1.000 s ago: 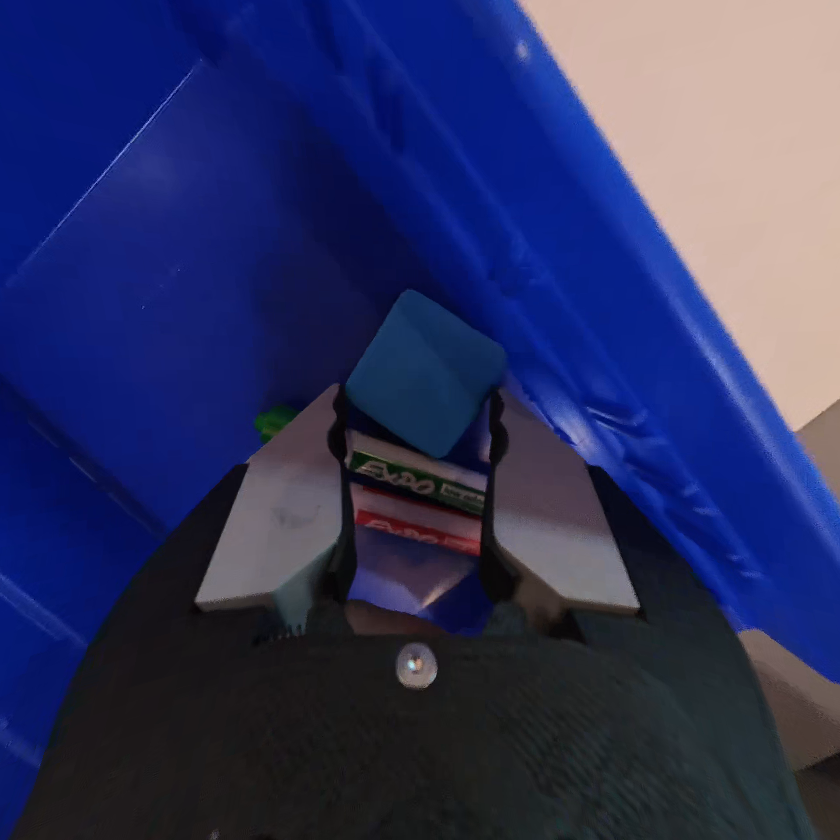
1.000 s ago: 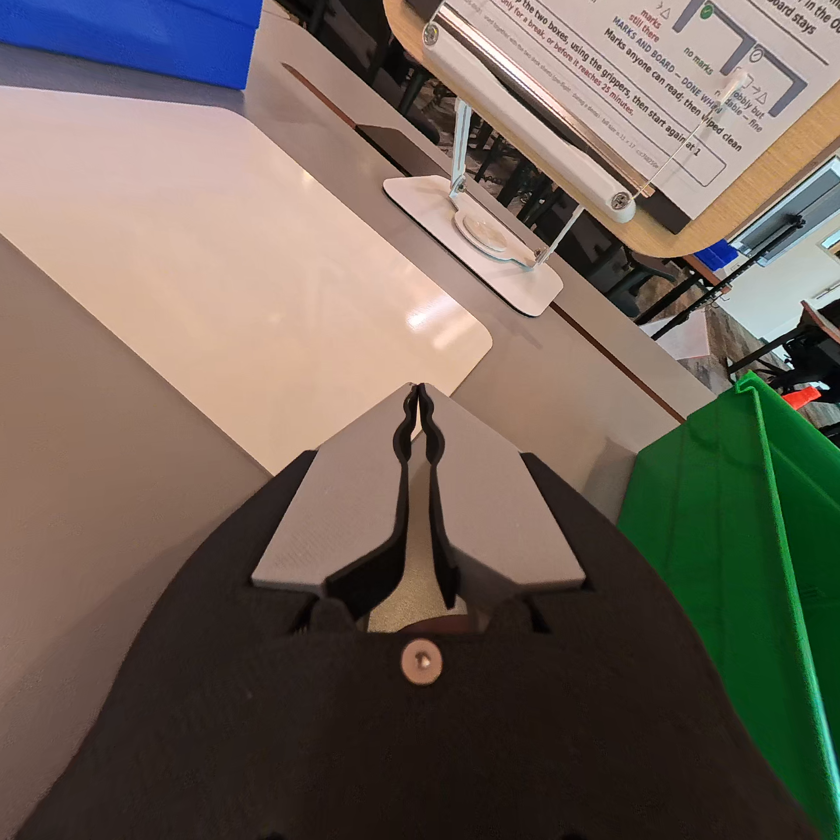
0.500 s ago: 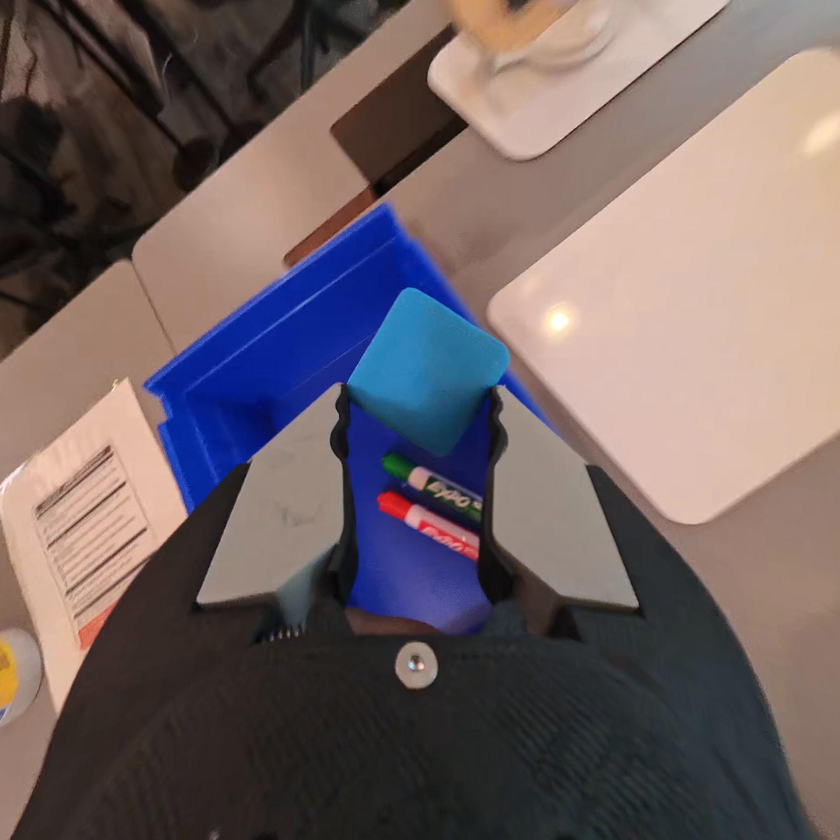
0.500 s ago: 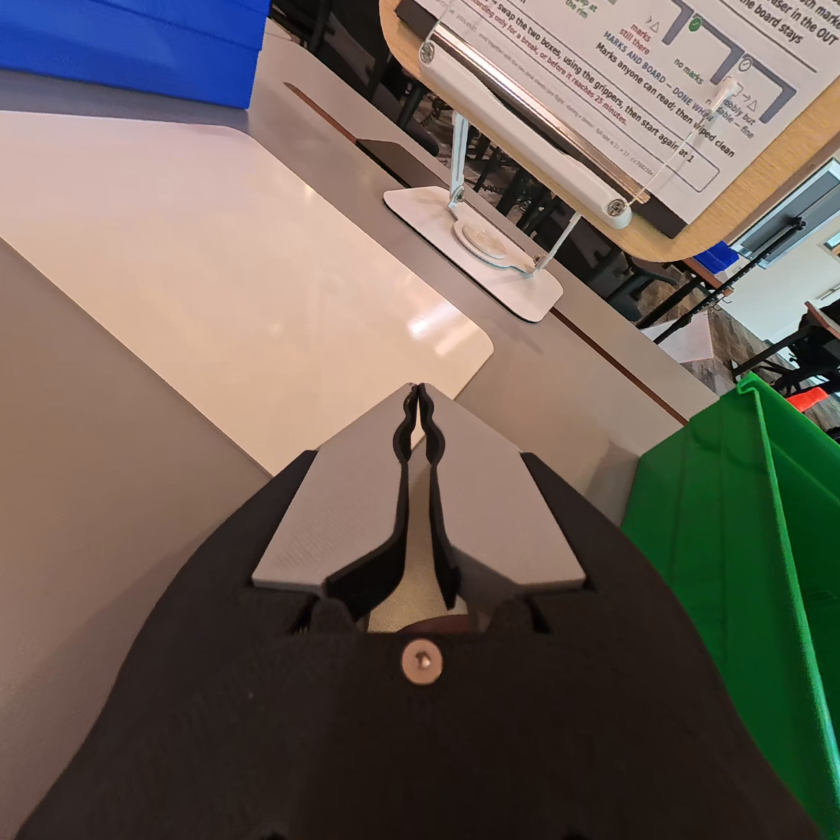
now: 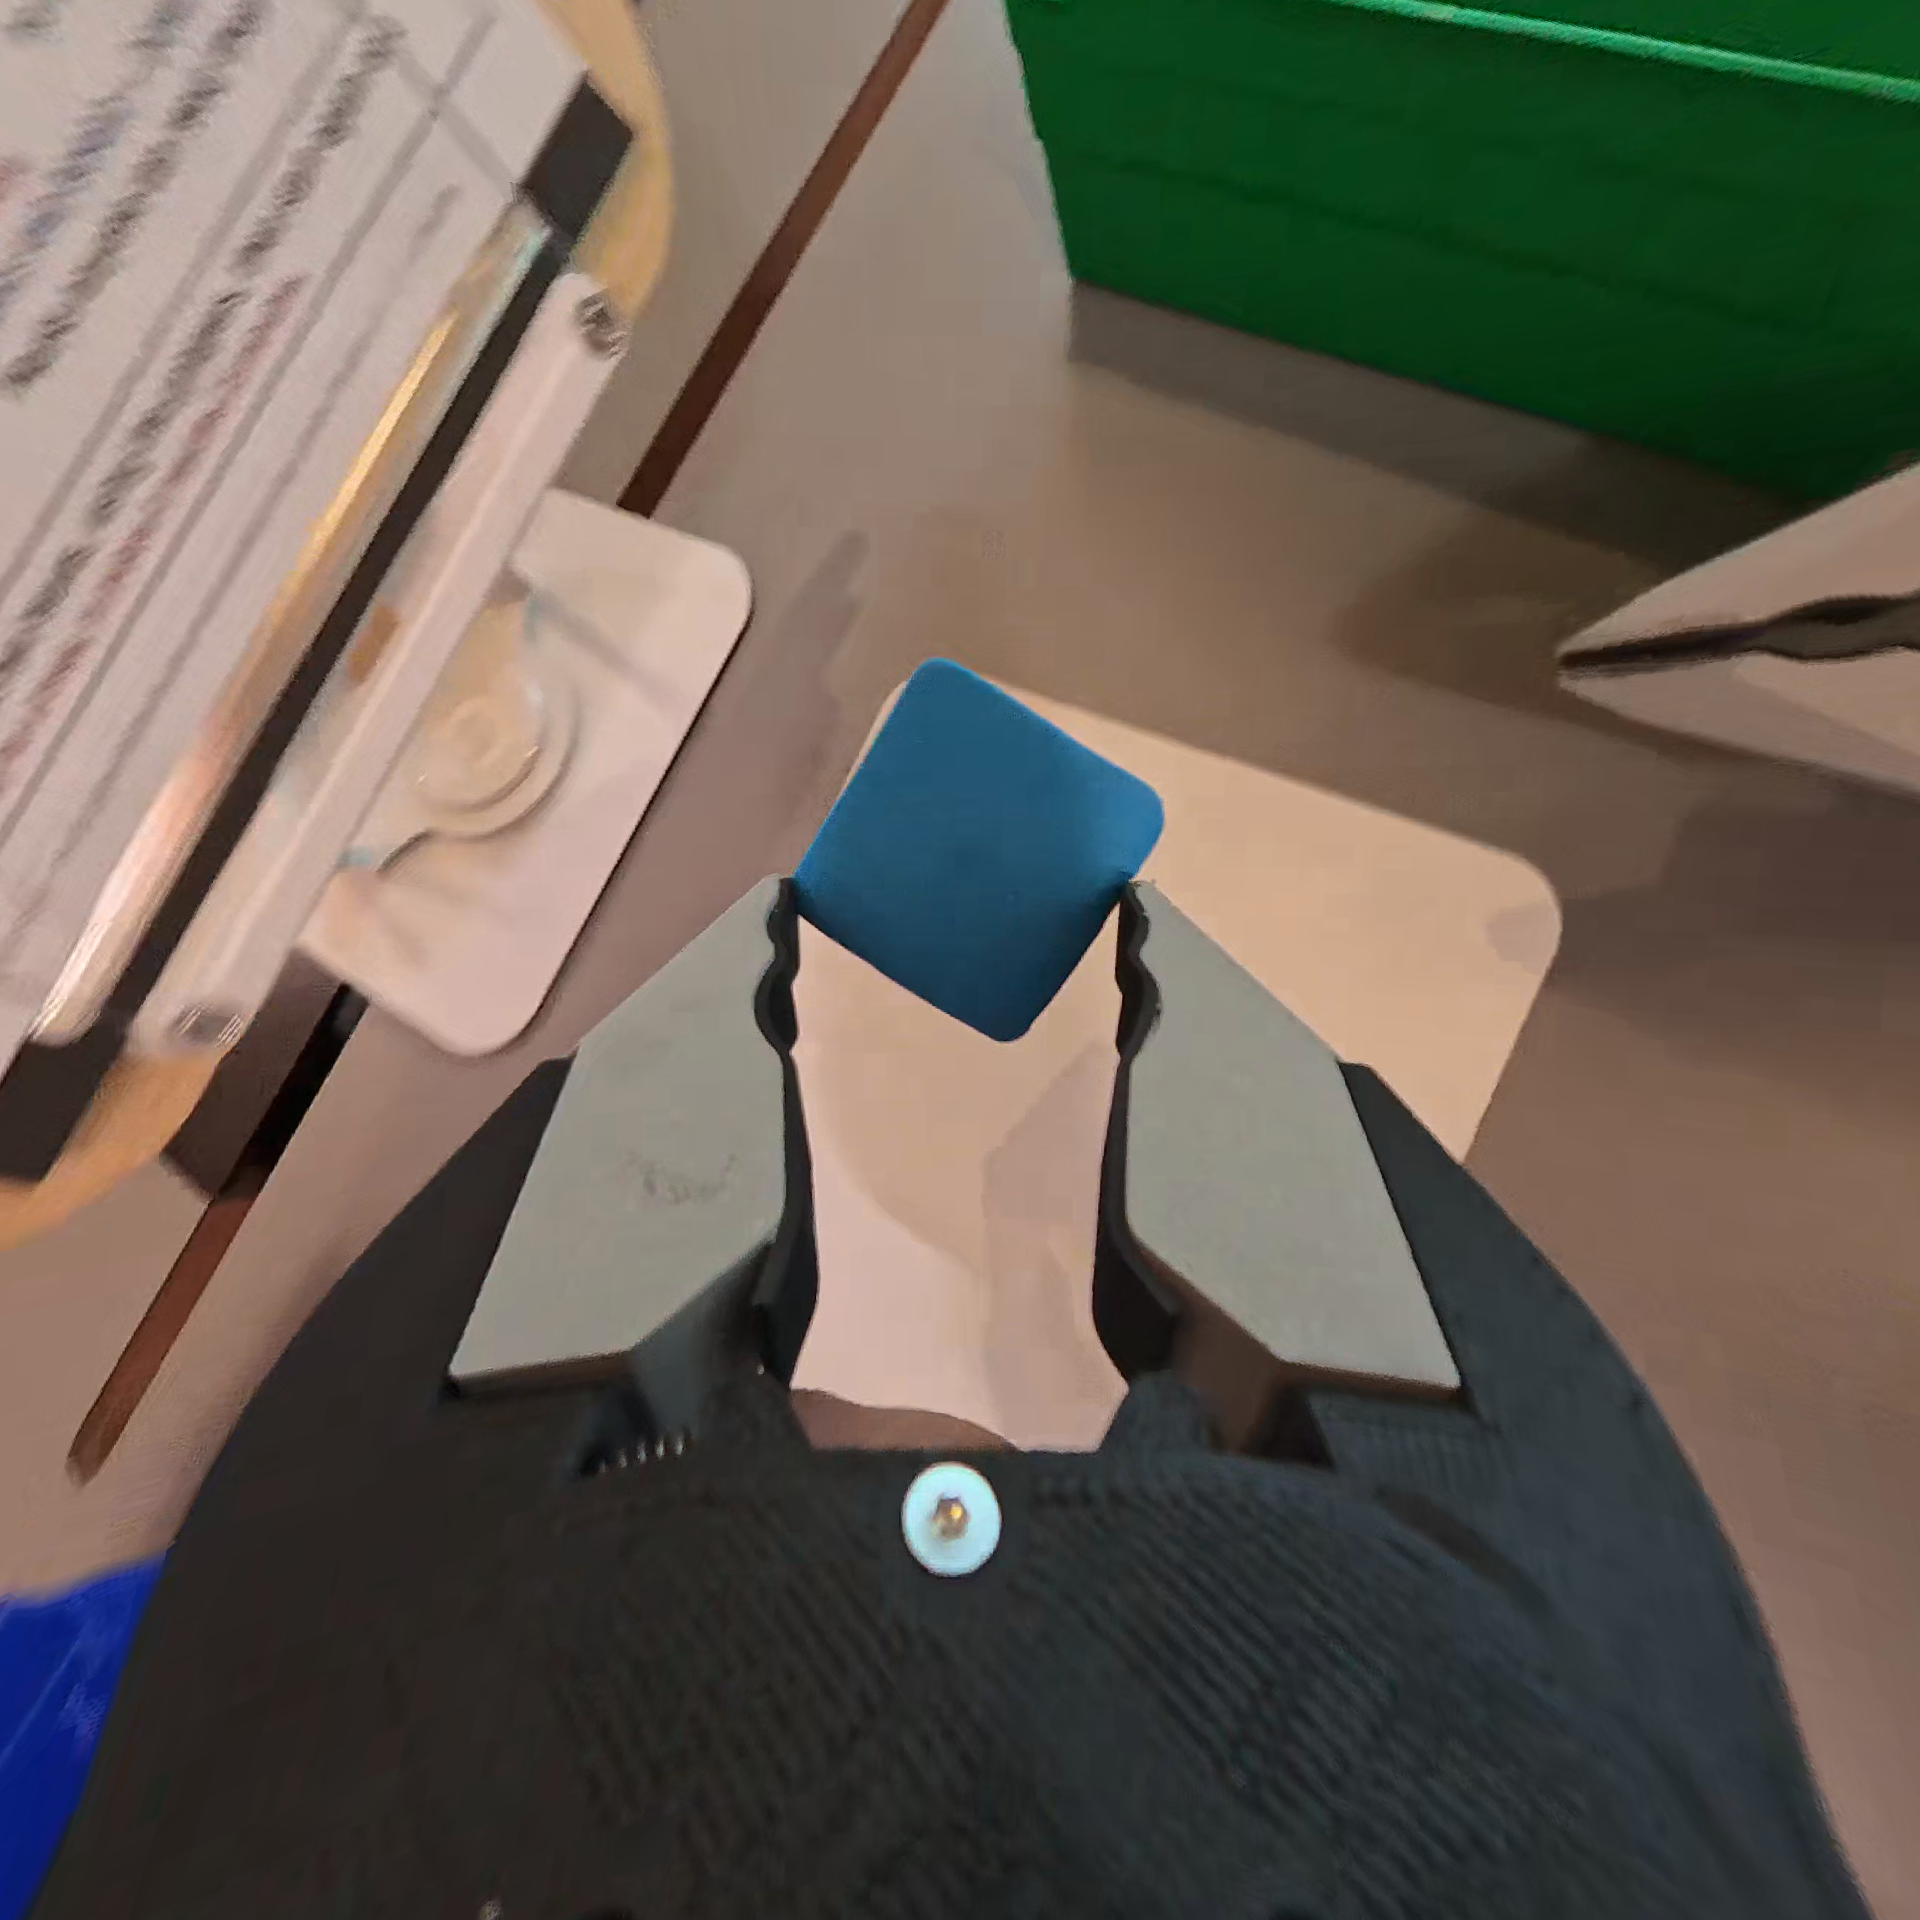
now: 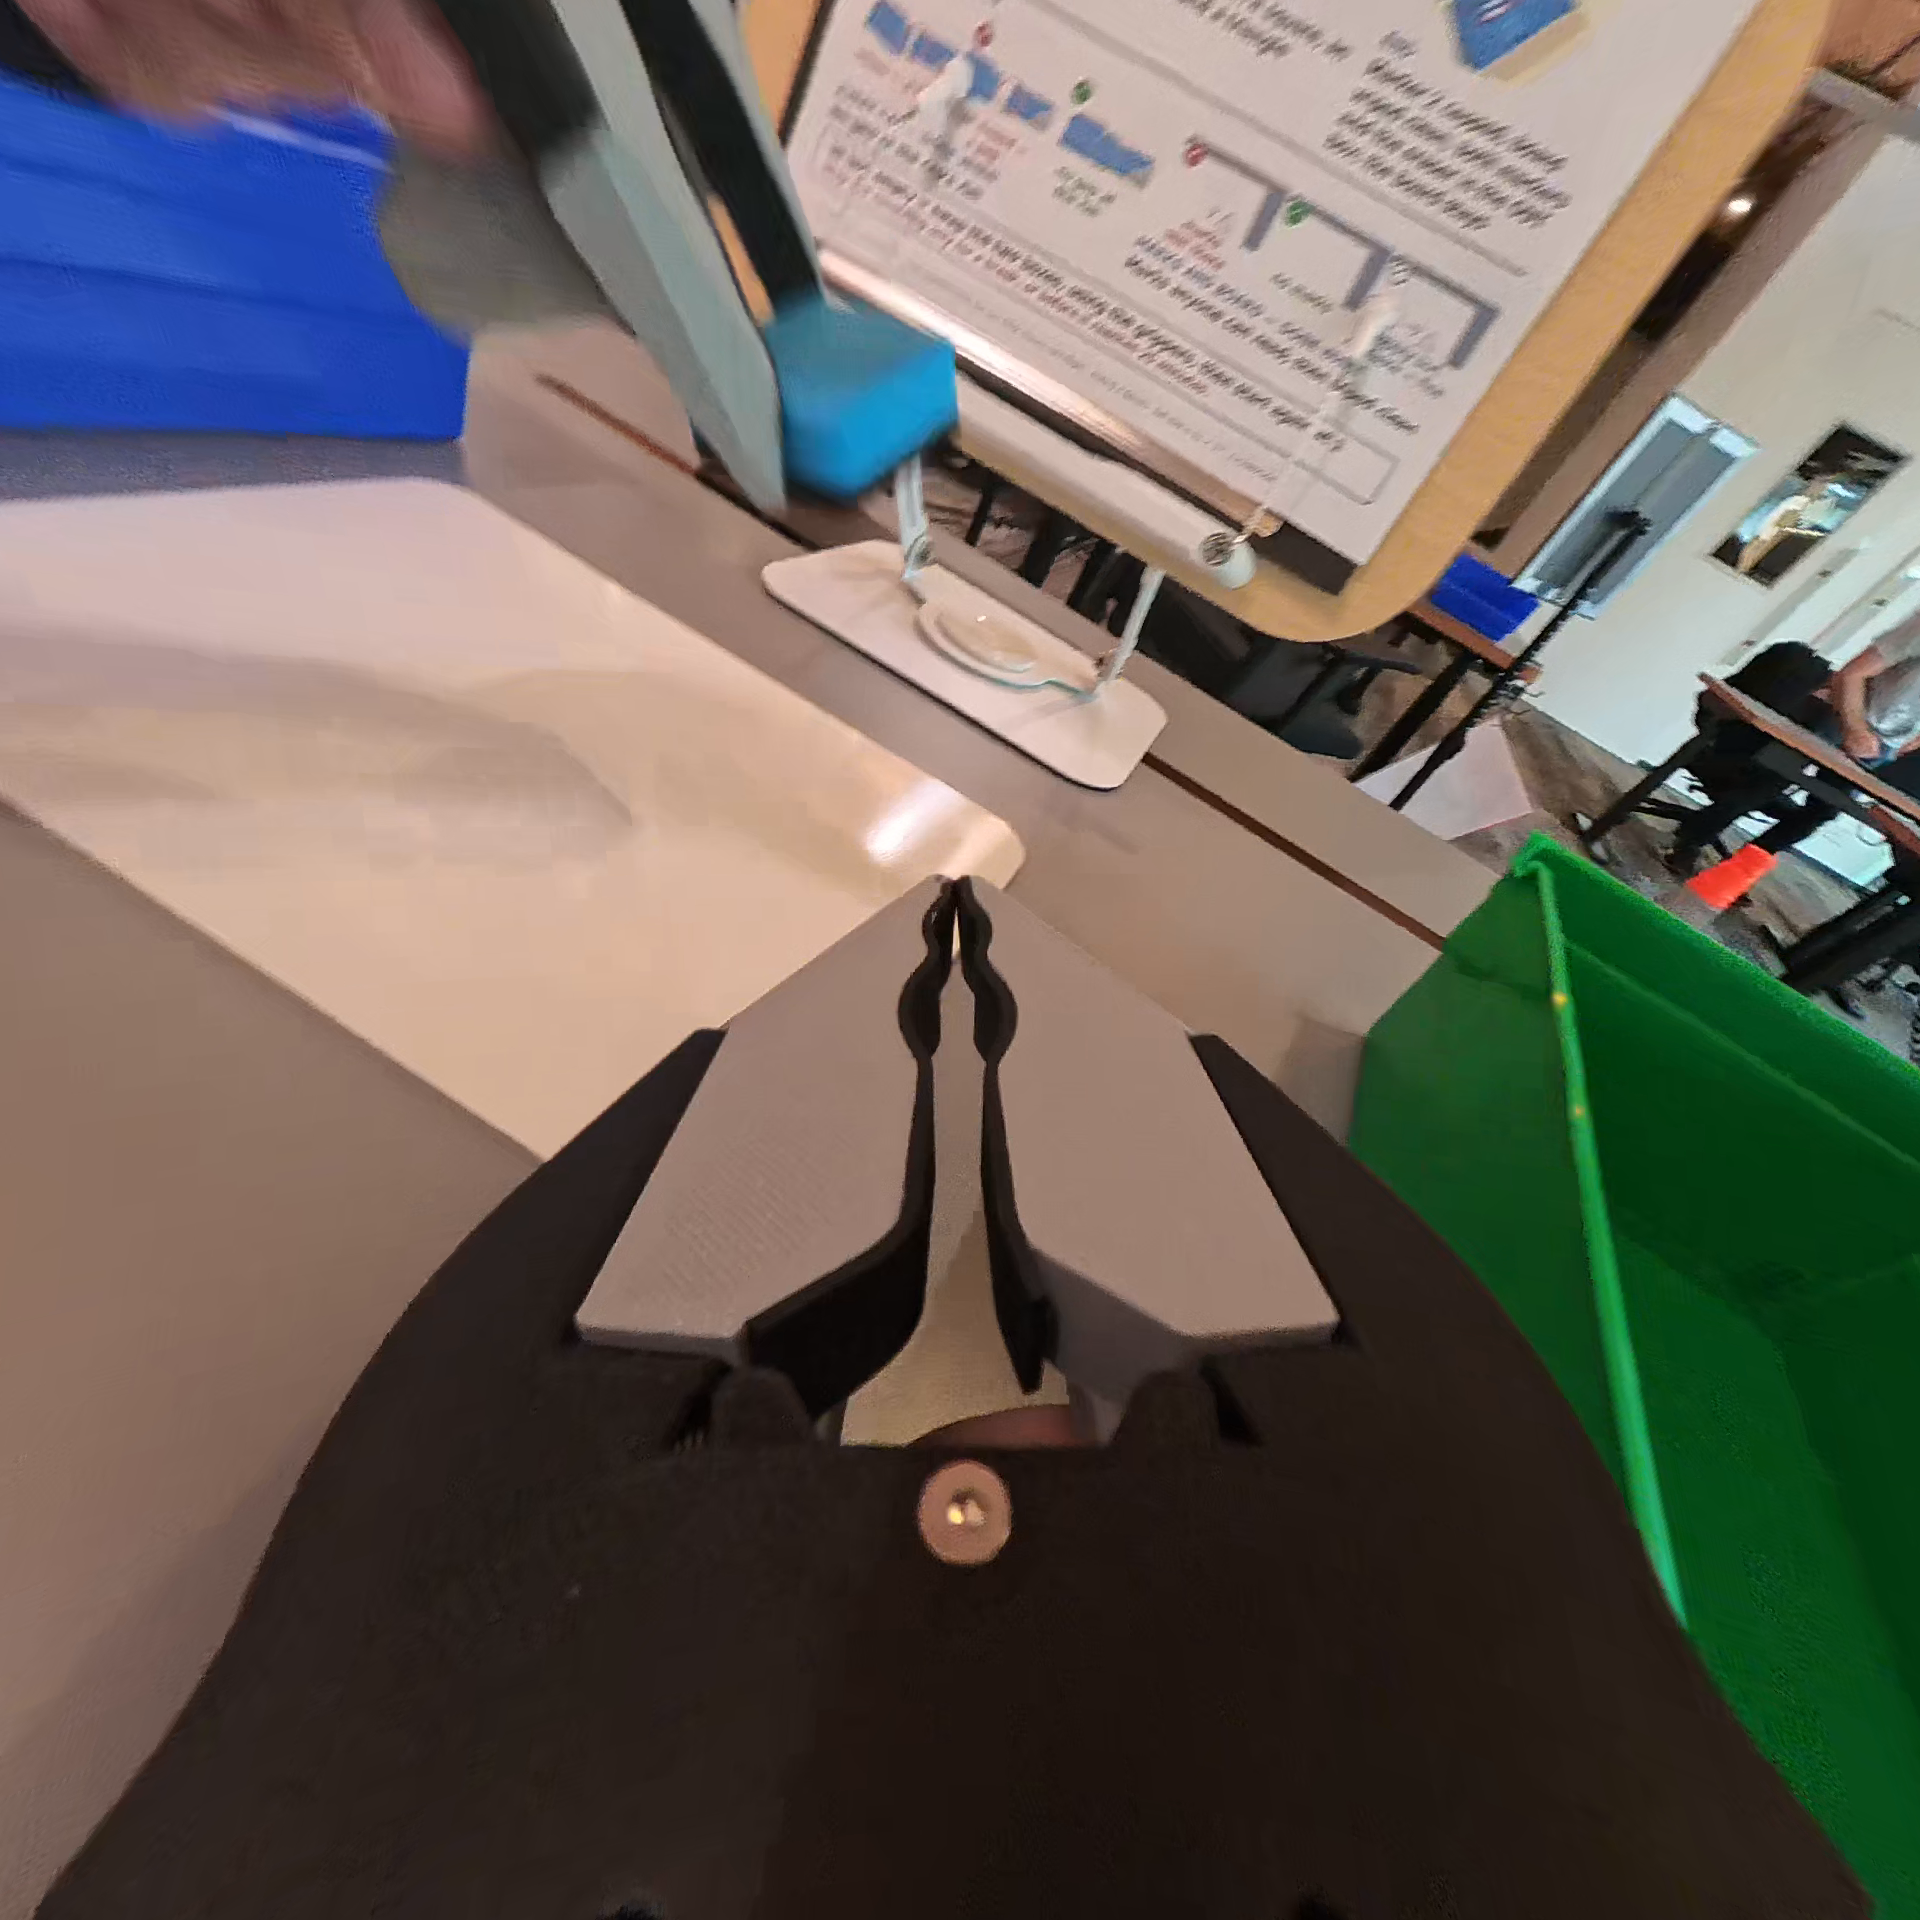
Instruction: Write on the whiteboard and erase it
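My left gripper is shut on a blue eraser block and holds it above the white whiteboard, which lies flat on the grey table. In the right wrist view the left gripper with the eraser hangs over the board's far side. My right gripper is shut and empty, just above the board's near right corner. It also shows at the right edge of the left wrist view. The board shows no marks.
A green bin stands right of the board, also in the left wrist view. A blue bin stands at the far left. A tilted instruction board on a white stand stands behind the whiteboard.
My left gripper lifted the eraser out of the blue bin, away from the markers, and swung right over the whiteboard. My right gripper stayed shut and has barely moved.
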`<action>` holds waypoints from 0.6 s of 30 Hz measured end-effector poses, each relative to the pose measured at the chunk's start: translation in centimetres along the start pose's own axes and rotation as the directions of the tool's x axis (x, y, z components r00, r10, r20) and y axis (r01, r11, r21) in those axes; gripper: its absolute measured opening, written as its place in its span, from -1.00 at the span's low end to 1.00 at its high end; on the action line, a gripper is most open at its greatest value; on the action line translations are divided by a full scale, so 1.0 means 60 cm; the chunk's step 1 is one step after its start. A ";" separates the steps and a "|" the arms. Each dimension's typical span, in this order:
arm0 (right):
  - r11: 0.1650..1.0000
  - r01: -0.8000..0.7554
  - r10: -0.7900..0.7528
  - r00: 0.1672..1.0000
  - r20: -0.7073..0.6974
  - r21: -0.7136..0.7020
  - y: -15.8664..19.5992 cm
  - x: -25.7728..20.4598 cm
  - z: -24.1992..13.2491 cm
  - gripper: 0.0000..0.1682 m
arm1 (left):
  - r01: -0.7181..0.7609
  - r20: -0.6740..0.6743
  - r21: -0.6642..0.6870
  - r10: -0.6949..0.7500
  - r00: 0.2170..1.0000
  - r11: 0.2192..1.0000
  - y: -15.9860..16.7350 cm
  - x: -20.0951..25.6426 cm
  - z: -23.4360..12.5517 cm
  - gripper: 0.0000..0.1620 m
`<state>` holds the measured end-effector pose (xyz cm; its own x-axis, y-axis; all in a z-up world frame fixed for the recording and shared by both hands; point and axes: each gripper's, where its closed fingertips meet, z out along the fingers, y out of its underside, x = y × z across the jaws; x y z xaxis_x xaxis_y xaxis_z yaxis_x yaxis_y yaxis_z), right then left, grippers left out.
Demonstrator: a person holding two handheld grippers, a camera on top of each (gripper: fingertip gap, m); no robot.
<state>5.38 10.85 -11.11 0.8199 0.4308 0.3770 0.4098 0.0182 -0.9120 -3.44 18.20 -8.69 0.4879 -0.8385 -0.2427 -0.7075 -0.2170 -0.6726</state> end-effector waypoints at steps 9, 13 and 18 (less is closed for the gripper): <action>0.991 -0.090 0.100 0.990 -0.097 0.104 -0.027 0.052 -0.029 -1.00 | -0.055 -0.034 -0.105 0.052 0.998 0.993 -0.094 0.032 0.222 -0.26; 0.990 -0.084 0.093 0.992 -0.081 0.109 -0.030 0.047 -0.030 -1.00 | -0.030 -0.013 -0.171 0.028 1.000 0.985 -0.094 0.019 0.289 -0.26; 0.992 -0.075 0.084 0.994 -0.077 0.106 -0.029 0.045 -0.029 -1.00 | -0.024 -0.001 -0.204 0.025 1.000 0.979 -0.070 0.015 0.320 -0.25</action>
<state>7.57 10.43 -8.22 0.8796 0.3600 0.3108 0.3024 0.0811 -0.9497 9.80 27.98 -19.50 0.4696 -0.8442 -0.2583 -0.8087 -0.2940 -0.5095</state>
